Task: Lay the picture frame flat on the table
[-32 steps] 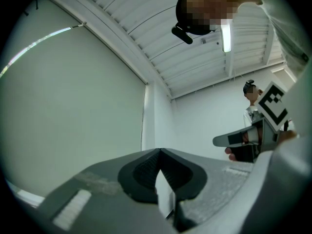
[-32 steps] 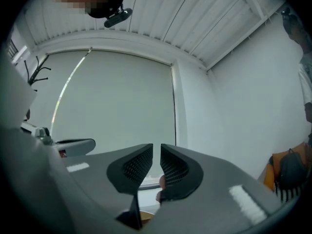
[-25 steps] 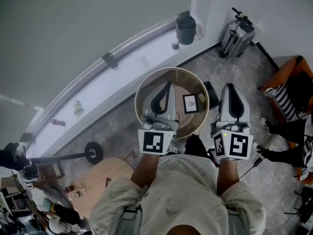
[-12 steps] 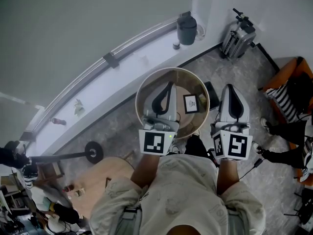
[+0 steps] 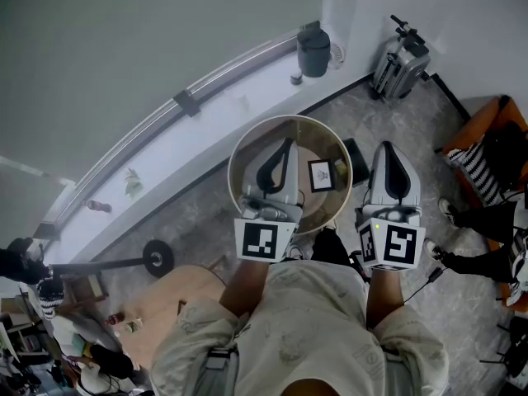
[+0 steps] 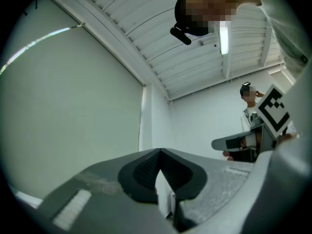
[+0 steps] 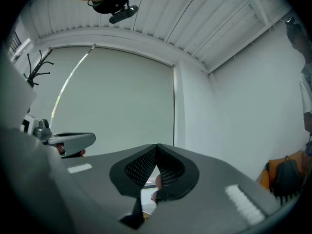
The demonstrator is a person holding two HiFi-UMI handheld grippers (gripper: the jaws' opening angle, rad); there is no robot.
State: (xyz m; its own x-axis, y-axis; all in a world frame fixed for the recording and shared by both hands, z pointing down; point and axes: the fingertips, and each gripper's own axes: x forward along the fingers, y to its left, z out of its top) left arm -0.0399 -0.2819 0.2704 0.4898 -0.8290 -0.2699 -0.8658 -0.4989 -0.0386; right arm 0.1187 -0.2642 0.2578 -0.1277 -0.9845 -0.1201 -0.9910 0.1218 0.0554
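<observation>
Fingers (image 6: 144, 170) on my left gripper (image 5: 285, 145) meet at the tips, empty. Right gripper (image 5: 388, 147) is the same: fingers (image 7: 140, 166) together, nothing held. Left hangs over the round bench (image 5: 318, 139), right just off its rim. Further out, frame (image 5: 322, 174) sits on the bench, face showing upward. Flat or propped back: can't tell from above. If flat, the wanted state is met; if leaning, the laying down is left.

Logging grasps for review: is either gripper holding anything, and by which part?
Nothing held: the left gripper and right gripper are both shut and empty.
</observation>
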